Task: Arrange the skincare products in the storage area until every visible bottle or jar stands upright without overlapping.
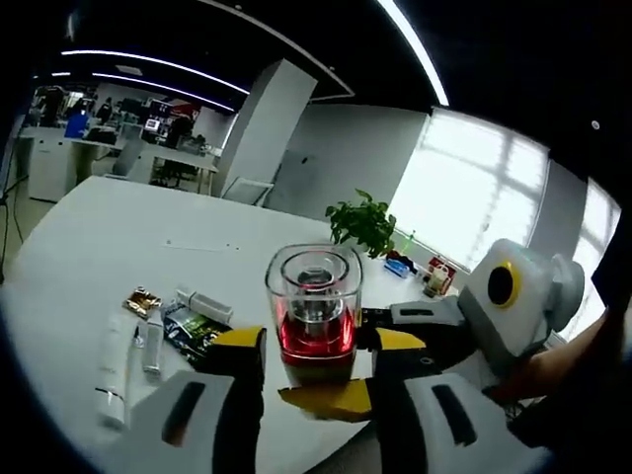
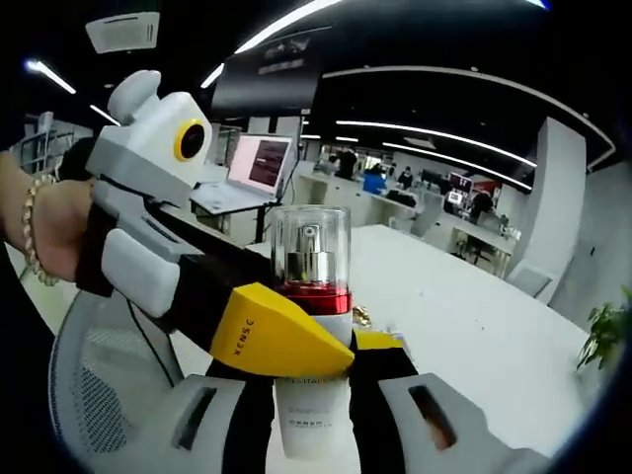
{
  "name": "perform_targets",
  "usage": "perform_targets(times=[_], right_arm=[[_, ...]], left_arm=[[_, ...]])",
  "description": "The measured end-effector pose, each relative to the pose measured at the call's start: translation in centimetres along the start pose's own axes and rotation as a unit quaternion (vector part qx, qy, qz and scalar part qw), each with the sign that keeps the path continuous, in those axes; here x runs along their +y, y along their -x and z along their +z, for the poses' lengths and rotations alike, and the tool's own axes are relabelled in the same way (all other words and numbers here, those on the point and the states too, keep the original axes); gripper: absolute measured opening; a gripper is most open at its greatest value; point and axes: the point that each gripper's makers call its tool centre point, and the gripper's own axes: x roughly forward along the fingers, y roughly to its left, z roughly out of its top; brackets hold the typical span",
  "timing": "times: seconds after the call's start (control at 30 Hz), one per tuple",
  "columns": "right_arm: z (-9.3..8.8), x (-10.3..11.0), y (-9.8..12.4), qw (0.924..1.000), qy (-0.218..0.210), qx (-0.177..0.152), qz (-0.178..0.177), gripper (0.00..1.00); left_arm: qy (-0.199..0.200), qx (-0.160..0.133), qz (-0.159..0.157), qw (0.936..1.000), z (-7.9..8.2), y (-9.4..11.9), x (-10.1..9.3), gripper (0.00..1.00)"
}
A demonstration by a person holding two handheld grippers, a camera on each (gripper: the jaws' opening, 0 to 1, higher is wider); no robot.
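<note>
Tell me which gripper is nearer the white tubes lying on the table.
Left. Left gripper is beside the white tubes; right gripper is farther, past the red-filled clear bottle.

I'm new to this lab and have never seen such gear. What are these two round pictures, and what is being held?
There is no robot here: a person holds a handheld gripper in each hand, and a fisheye camera rides on each one. The left gripper view looks along the left gripper; the right gripper view looks along the right gripper. Each gripper also appears in the other's picture.

Both grippers are closed on the same thing: a clear-capped pump bottle with a red band, held upright above a white table. On the table lie a few white tubes, a dark sachet, a small gold packet and, further back, a potted plant. A laptop stands open behind.
</note>
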Motion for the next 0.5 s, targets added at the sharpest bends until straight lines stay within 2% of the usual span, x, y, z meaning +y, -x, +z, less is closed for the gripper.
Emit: perform_targets(times=[0.13, 0.23, 0.27, 0.3, 0.43, 0.5], right_arm=[[0.1, -0.3, 0.3, 1.0, 0.001, 0.0, -0.006, 0.27], [0.2, -0.6, 0.7, 0.9996, -0.026, -0.007, -0.012, 0.27], [0.3, -0.9, 1.1, 0.9989, -0.04, -0.008, -0.024, 0.28], [0.3, -1.0, 1.3, 0.9989, -0.038, -0.01, -0.025, 0.28], [0.1, -1.3, 1.9, 0.9982, -0.05, -0.015, -0.031, 0.28], [0.2, -1.4, 2.3, 0.9956, -0.085, -0.022, -0.031, 0.28]], left_arm=[[-0.005, 0.003, -0.001, 1.0, 0.1, -0.3, -0.3, 0.32], [-0.012, -0.001, 0.005, 0.9999, 0.5, -0.6, -0.4, 0.23], [-0.011, 0.004, -0.005, 0.9999, 0.6, -0.8, -1.1, 0.24], [-0.027, 0.003, -0.009, 0.9996, 0.8, -1.0, -1.1, 0.24], [-0.034, 0.018, -0.028, 0.9989, 0.8, -1.2, -1.7, 0.24], [-0.029, 0.026, -0.042, 0.9984, 0.8, -1.3, -2.2, 0.24]])
